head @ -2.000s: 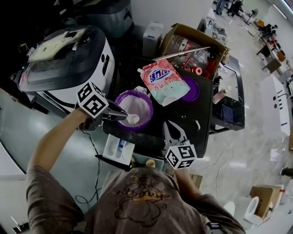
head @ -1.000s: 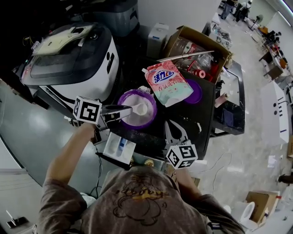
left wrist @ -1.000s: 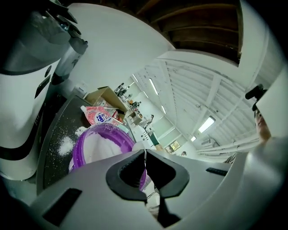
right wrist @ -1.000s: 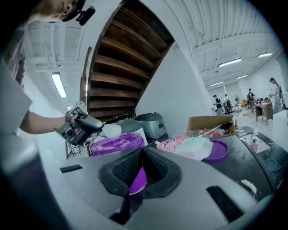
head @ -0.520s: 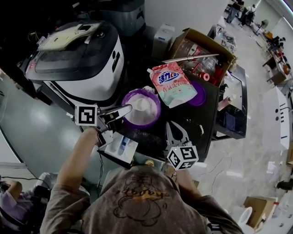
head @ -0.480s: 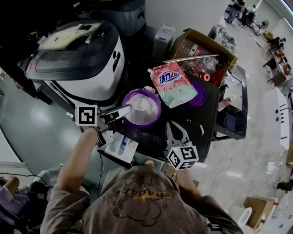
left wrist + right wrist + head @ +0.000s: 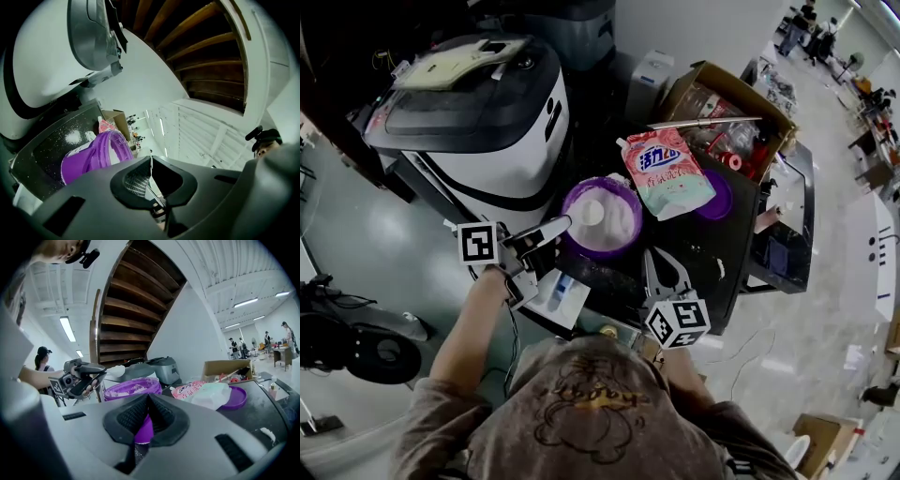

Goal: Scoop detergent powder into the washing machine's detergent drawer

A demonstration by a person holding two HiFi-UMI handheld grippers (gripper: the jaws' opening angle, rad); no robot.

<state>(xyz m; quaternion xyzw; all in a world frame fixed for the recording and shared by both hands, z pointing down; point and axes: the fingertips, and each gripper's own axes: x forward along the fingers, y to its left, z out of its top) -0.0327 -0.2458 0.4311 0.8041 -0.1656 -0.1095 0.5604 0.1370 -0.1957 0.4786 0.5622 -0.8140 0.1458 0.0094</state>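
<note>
Holding a white scoop [image 7: 587, 213] by its thin handle, the left gripper [image 7: 560, 227] has its fingers pinched on that handle, which shows edge-on between them in the left gripper view. The scoop's bowl hangs over the left part of the open purple tub [image 7: 614, 225], which holds white powder and stands on the black desk [image 7: 703, 258]. The white detergent drawer [image 7: 562, 293], with a blue part inside, lies at the desk's near left edge, just beneath the left gripper and beside the tub. The washing machine [image 7: 502, 131], white with a dark top, stands to the left of the desk. The right gripper [image 7: 656, 261] rests over the desk near the person, its fingers pressed together with nothing between them, pointing toward the tub. A pink and white detergent pouch [image 7: 667, 173] lies past the tub, partly over a purple lid [image 7: 720, 197], with a cardboard box [image 7: 727, 89] behind. Spilled powder dusts the desk
</note>
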